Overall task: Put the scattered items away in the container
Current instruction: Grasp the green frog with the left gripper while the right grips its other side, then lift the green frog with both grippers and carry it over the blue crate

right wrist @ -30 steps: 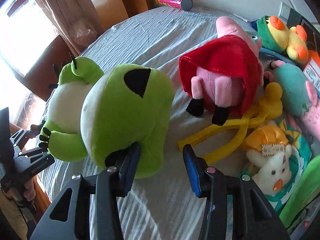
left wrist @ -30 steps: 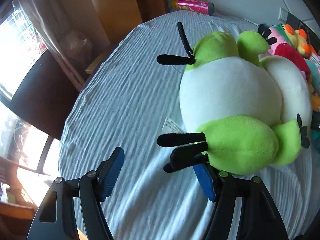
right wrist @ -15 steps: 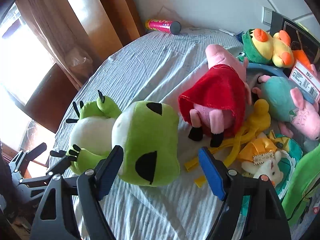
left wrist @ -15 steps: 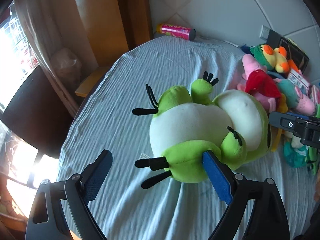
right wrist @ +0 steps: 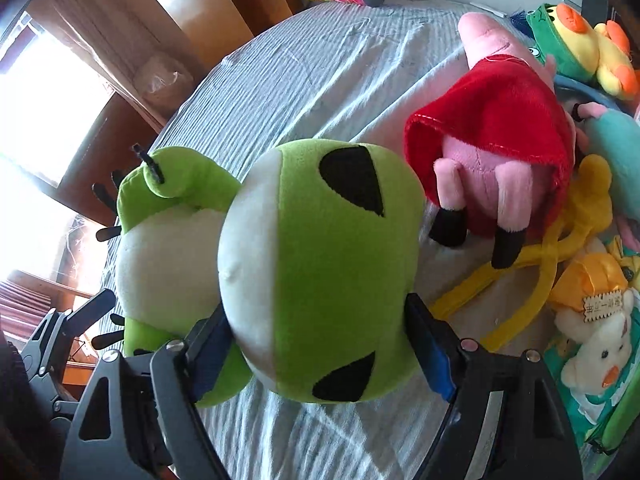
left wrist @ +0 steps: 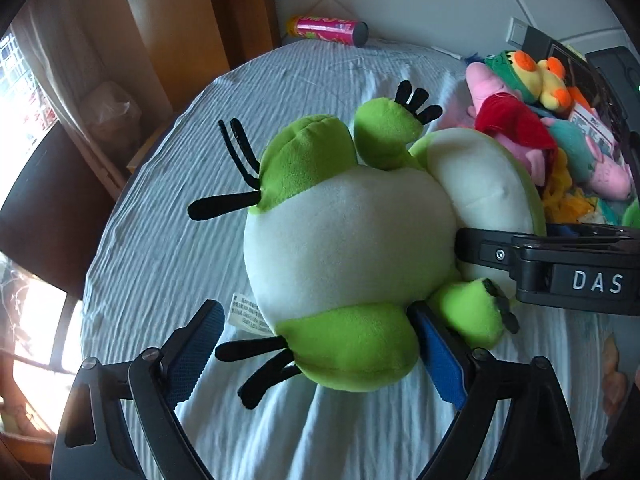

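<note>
1. So the surface is a bed with a rumpled pale blue sheet (left wrist: 168, 248), a wooden wardrobe (left wrist: 188, 32) and a bright window behind it.
2. Green frog plush (left wrist: 348, 240) lies belly-up mid-bed, long axis crossways: head toward the toy pile (right wrist: 580, 200), feet toward the window.
3. Left gripper (left wrist: 316, 354) straddles a frog leg, its pads gaping; right gripper (right wrist: 320, 344) brackets the head. Both jaws have just been opening.

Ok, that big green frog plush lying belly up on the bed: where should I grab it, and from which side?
Probably take the frog plush by its head, coming down from above with the fingers on its two sides. The head is round, soft and stands clear of the bed sheet. The white belly looks too wide. The near leg offers a second, narrower hold.
</note>
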